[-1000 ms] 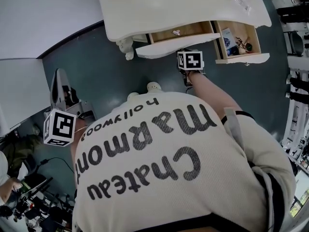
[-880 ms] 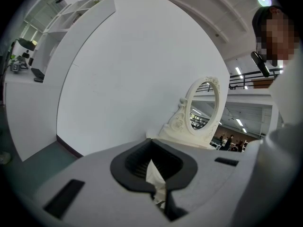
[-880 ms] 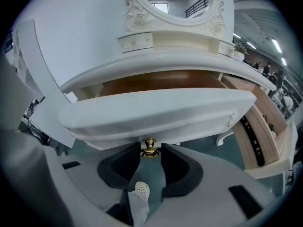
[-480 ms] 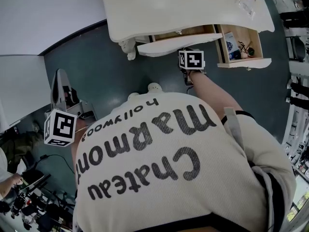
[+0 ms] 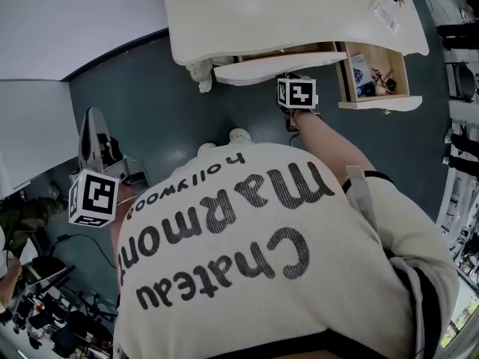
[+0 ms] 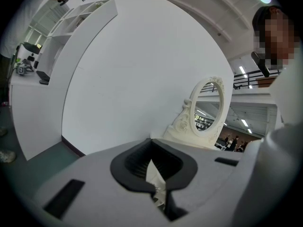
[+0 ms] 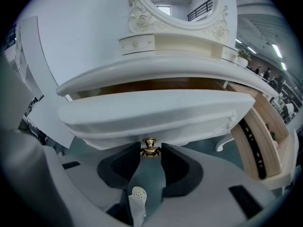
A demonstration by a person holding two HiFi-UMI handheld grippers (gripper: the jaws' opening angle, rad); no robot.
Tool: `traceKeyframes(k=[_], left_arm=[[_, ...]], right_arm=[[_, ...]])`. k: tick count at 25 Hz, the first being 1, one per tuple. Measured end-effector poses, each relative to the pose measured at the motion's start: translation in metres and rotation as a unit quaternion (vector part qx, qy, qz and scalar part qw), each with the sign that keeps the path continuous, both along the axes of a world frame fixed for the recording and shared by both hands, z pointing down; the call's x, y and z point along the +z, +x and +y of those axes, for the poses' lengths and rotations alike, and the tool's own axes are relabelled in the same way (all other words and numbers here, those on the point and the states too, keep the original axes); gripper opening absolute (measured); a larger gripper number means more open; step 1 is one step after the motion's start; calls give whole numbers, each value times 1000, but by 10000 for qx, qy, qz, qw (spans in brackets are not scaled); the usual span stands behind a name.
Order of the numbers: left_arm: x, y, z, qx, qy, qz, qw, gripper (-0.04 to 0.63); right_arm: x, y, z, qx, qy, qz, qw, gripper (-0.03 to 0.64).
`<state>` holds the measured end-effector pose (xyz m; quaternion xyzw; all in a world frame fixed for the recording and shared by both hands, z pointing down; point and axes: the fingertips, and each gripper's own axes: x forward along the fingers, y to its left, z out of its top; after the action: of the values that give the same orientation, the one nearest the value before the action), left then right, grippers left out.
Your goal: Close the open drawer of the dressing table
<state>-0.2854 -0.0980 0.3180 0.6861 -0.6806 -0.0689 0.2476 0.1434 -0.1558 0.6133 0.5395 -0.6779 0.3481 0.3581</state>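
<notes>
The drawer [image 5: 277, 67] sat under the middle of the table [image 5: 284, 13], nearly home: in the head view we saw only a thin strip of its wooden inside behind the white front. That view hid the knob [image 7: 150, 146]. The right gripper view showed it, small and brass, low on the middle of the drawer front. It stood between the tips of the right gripper [image 7: 150, 153], whose black pads [image 7: 124, 164] closed on it from either side. From above, we made out little of that gripper but its cube [image 5: 296, 93], just below the drawer front, with the forearm behind it.

Beside it to the right, the side drawer [image 5: 382, 105] stood well out. The head view looked into it and showed small odds and ends we couldn't identify; the right gripper view caught only its wooden flank. The mirror [image 7: 173, 4] showed in both gripper views but not from the head.

The left gripper [image 6: 151, 143] was well apart from the table, out at the person's left over the dark floor [image 5: 150, 103] and near a white wall [image 5: 75, 21]. Its own view showed its jaws together at the tips. A sliver of something white showed behind them, which we couldn't identify. A white shoe [image 5: 238, 134] stood on the floor below the drawer.
</notes>
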Motion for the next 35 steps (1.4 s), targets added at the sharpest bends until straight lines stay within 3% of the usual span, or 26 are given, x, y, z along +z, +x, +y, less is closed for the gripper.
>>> traceKeyframes(k=[19, 26, 35], left_arm=[[19, -20, 23, -552, -211, -4, 9983, 8], [13, -22, 21, -593, -100, -60, 9982, 8], [19, -25, 30, -700, -226, -27, 9973, 8]], right_arm=[[8, 2, -32, -4, 198, 103, 9998, 155], [8, -1, -40, -5, 286, 138, 9995, 155], [4, -6, -47, -102, 518, -54, 9986, 156]])
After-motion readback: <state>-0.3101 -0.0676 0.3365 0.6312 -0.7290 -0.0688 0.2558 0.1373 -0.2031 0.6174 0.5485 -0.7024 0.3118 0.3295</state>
